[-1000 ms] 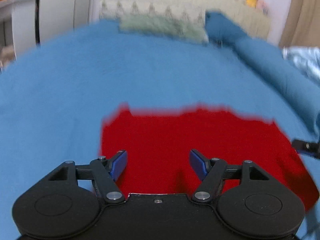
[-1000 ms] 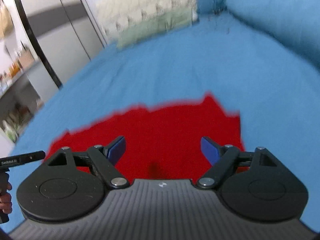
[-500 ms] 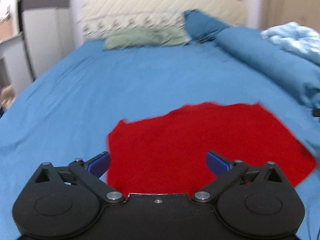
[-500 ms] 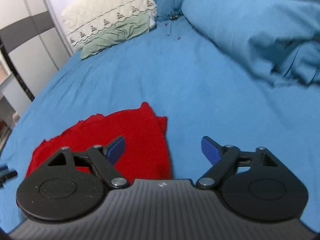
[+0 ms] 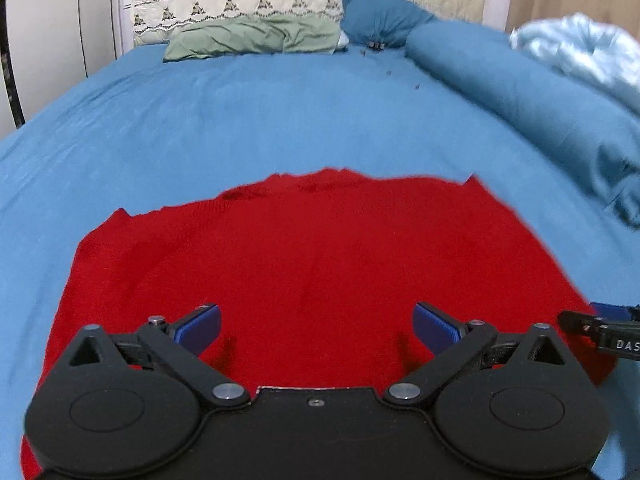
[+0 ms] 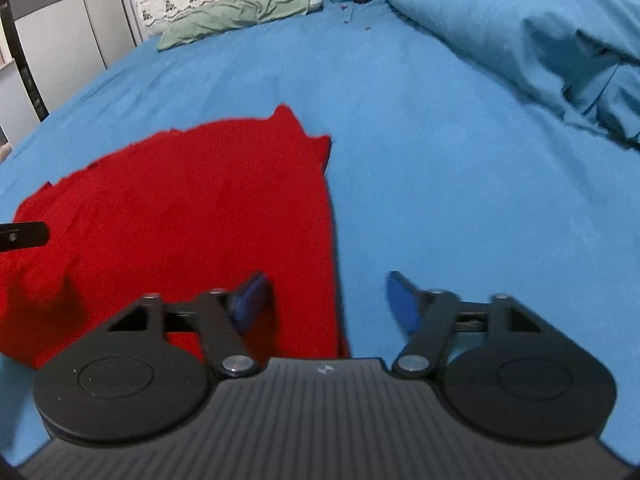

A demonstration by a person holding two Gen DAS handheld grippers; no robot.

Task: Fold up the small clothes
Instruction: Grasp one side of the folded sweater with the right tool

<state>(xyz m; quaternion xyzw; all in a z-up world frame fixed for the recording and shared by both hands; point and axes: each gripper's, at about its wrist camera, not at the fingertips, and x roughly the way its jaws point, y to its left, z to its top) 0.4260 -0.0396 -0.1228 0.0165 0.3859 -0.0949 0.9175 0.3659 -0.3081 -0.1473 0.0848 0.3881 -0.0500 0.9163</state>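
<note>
Your left gripper (image 5: 316, 326) stands at its widest over the near part of the red garment (image 5: 312, 264), having just been opening, with nothing pinched between its pads. The garment lies spread flat on the blue bed sheet (image 5: 240, 120). Your right gripper (image 6: 326, 298) straddles the garment's right edge, one pad over the red cloth and one over bare sheet; its jaws have just been closing, yet a clear gap remains and they grip nothing.
</note>
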